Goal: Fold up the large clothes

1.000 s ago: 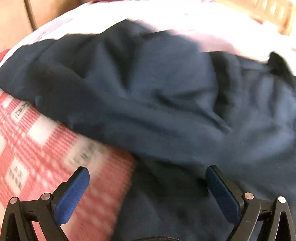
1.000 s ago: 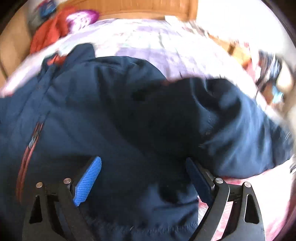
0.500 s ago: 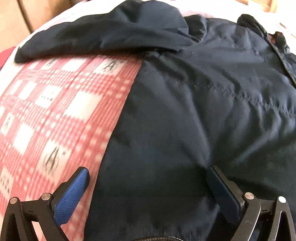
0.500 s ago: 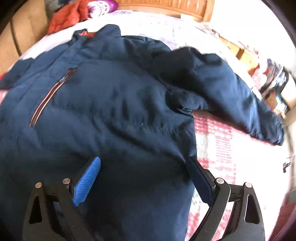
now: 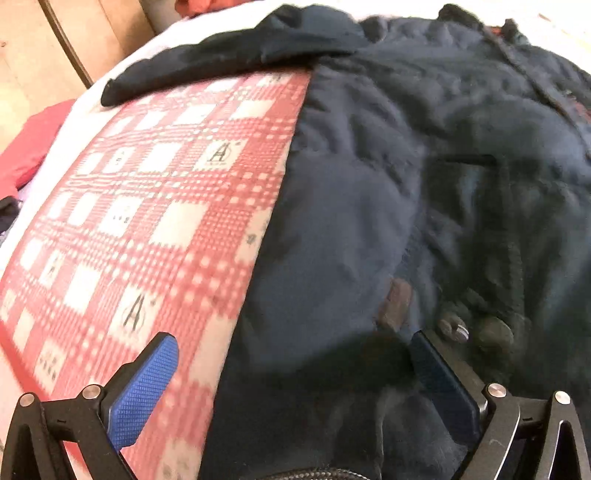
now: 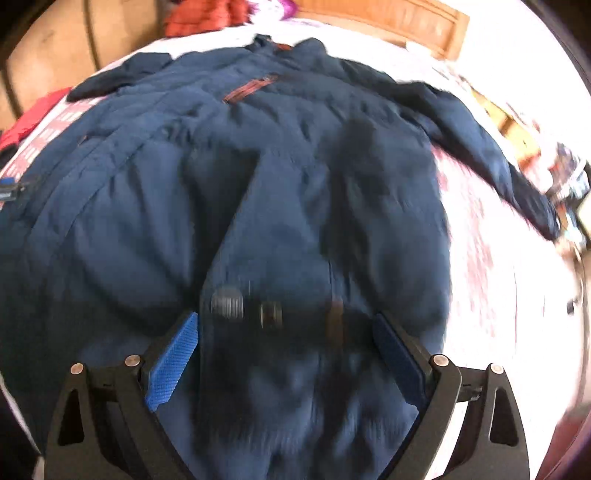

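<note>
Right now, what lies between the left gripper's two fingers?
In the left wrist view, the open left gripper spans the navy jacket's side edge: red checked blanket by the left finger, jacket fabric by the right. Nothing is clamped.

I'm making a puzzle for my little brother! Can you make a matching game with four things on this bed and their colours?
Things:
1. jacket
2. blanket
3. claw pads
4. headboard

Colours:
a. bright blue
b. red and white checks
c. light brown wood
d. dark navy

Pairs: 1-d, 2-b, 3-a, 4-c
</note>
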{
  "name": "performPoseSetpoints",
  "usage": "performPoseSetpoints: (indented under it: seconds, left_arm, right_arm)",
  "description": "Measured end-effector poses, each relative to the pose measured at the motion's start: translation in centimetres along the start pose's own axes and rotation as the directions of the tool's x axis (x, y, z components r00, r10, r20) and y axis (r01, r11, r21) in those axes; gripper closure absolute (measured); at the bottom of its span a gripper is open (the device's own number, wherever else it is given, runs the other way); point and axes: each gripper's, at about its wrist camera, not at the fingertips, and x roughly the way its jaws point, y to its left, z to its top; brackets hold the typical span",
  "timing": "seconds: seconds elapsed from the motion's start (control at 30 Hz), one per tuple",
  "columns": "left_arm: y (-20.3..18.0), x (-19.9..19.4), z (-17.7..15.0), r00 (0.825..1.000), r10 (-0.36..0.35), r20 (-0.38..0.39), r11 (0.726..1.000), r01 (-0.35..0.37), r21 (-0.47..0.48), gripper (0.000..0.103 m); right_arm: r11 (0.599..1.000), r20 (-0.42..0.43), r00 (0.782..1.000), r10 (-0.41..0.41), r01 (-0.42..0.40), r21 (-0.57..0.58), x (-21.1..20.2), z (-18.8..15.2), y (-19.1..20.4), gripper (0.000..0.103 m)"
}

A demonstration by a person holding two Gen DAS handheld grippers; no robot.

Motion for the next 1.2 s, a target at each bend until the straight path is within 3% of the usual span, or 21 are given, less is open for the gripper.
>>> performPoseSetpoints:
  seconds: [0.1, 0.17, 0.23, 0.33, 0.5, 0.53, 0.6, 0.7, 0.77, 0.83, 0.93, 0.97, 1.03, 1.2]
  left_arm:
    - [-4.1, -2.7, -2.3, 0.989, -0.149, -0.003, 0.983, 0.149, 0.105, 0.0]
    - [-6.4, -3.1, -4.3, 0.983, -0.177, -0.045, 0.964, 0.182, 0.193, 0.0]
    - [-6.2, -3.4, -6.6, 0.984, -0.173, -0.051, 0.961, 0.18, 0.209, 0.0]
    - [-2.6, -3.4, -7.9, 0.99, -0.133, -0.049, 0.982, 0.138, 0.131, 0.0]
    - [0.8, -3.5, -8.6, 0.996, -0.068, -0.056, 0.988, 0.075, 0.135, 0.0]
    - [0.9, -3.6, -8.6, 0.998, -0.02, -0.058, 0.99, 0.028, 0.139, 0.0]
    - [1.5, -3.7, -8.4, 0.996, -0.026, -0.087, 0.997, 0.033, 0.076, 0.0]
    - [0.6, -4.6, -7.8, 0.995, -0.049, -0.082, 0.998, 0.053, 0.045, 0.0]
    - [-0.7, -5.2, -7.0, 0.995, -0.077, -0.069, 0.995, 0.08, 0.051, 0.0]
    - [-2.4, -5.5, -4.8, 0.994, -0.102, -0.041, 0.993, 0.104, 0.053, 0.0]
    - [-5.9, -5.6, 0.5, 0.986, -0.157, 0.049, 0.985, 0.153, 0.082, 0.0]
    - [-7.3, -5.4, 2.5, 0.982, -0.173, 0.073, 0.981, 0.166, 0.101, 0.0]
    - [-10.8, -5.2, 6.7, 0.971, -0.207, 0.123, 0.971, 0.188, 0.149, 0.0]
    - [-22.0, -4.4, 18.7, 0.923, -0.337, 0.184, 0.93, 0.296, 0.219, 0.0]
  right_arm:
    - [0.988, 0.004, 0.993, 0.122, -0.121, -0.094, -1.5, -1.9, 4.4, 0.007]
    - [0.98, -0.006, 0.993, 0.117, -0.116, -0.164, -2.2, -4.1, 5.9, 0.007]
    - [0.989, -0.008, 0.994, 0.105, -0.105, -0.108, -2.8, -6.4, 4.5, 0.007]
    - [0.999, -0.014, 0.999, 0.033, -0.033, -0.01, -4.2, -9.8, 0.7, 0.007]
    - [0.985, -0.121, 0.992, -0.042, 0.062, 0.163, -5.3, -13.2, -5.5, 0.006]
    - [0.985, -0.123, 0.99, -0.064, 0.082, 0.153, -5.7, -13.1, -5.5, 0.007]
    - [0.988, -0.107, 0.989, -0.1, 0.111, 0.105, -6.2, -12.0, -4.3, 0.007]
    - [0.999, -0.025, 0.999, -0.021, 0.022, 0.031, -7.2, -10.6, -1.9, 0.007]
    - [0.999, -0.054, 0.999, -0.005, 0.003, -0.049, -6.2, -11.0, -1.0, 0.007]
    - [0.999, -0.097, 0.995, -0.028, 0.03, 0.014, -5.2, -12.5, -4.0, 0.007]
    - [0.967, -0.136, 0.988, -0.073, 0.104, 0.232, -6.2, -14.2, -10.4, 0.004]
    - [0.965, -0.118, 0.991, -0.069, 0.096, 0.245, -7.1, -14.3, -11.3, 0.003]
    - [0.963, -0.099, 0.978, -0.183, 0.199, 0.18, -8.4, -13.1, -12.0, 0.003]
    - [0.954, 0.096, 0.979, -0.18, 0.151, 0.258, -11.5, -6.6, -17.2, 0.003]
